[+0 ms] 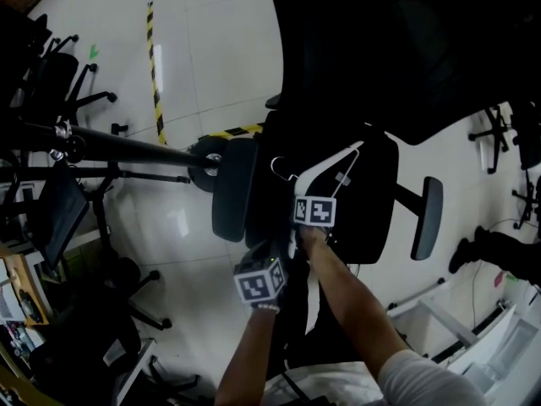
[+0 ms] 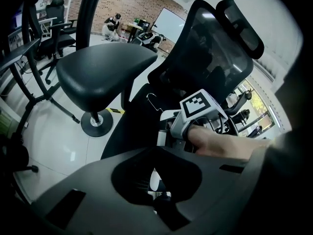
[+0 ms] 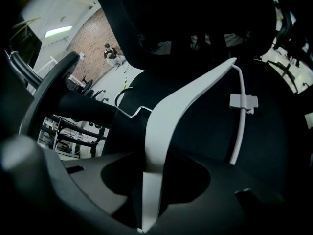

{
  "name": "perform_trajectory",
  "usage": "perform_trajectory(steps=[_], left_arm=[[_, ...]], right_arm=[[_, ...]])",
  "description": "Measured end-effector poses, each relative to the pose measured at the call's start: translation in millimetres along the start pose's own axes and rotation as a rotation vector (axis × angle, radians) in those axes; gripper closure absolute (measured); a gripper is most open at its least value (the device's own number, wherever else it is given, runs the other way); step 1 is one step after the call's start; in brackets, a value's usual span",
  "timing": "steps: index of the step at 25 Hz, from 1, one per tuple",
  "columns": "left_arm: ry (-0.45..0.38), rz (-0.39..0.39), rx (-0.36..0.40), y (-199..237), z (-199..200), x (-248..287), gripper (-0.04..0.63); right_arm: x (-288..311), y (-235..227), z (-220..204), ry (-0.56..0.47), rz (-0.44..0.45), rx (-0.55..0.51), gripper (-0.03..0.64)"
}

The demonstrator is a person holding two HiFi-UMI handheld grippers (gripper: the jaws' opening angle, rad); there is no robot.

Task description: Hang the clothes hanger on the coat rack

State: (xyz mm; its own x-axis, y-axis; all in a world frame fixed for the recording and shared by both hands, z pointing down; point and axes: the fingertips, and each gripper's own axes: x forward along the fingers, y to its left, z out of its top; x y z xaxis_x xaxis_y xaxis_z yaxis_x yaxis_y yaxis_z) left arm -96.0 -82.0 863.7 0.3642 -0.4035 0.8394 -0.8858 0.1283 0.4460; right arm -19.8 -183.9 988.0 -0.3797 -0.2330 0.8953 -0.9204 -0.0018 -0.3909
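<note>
Head view: clothes hanger (image 1: 325,166) lies on an office chair (image 1: 378,203), coat rack (image 1: 127,149) well left; left gripper view: my left gripper (image 2: 159,195), jaws narrowly apart, hold unclear; right gripper view: my right gripper (image 3: 146,218) pinches the hanger's arm, so pickup stage, I judge, a lift toward the rack next.

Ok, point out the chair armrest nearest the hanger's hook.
The armrest at the head view's left, beside the pole's round base; the white hanger's hook lies close by it. The other armrest sits across the seat, far from the hook.
</note>
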Motion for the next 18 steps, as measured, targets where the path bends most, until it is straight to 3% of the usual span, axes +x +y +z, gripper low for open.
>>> perform_trajectory(steps=[9,18], left_arm=[[-0.086,0.017,-0.018,-25.8,11.6,-26.2,0.603],[-0.228,0.053,-0.041,-63.7,23.6,-78.2,0.603]], right_arm=[[-74.9,9.8,-32.2,-0.001,0.161,-0.013,0.469],[-157.3,37.3,-33.6,-0.010,0.370,-0.041,0.472]])
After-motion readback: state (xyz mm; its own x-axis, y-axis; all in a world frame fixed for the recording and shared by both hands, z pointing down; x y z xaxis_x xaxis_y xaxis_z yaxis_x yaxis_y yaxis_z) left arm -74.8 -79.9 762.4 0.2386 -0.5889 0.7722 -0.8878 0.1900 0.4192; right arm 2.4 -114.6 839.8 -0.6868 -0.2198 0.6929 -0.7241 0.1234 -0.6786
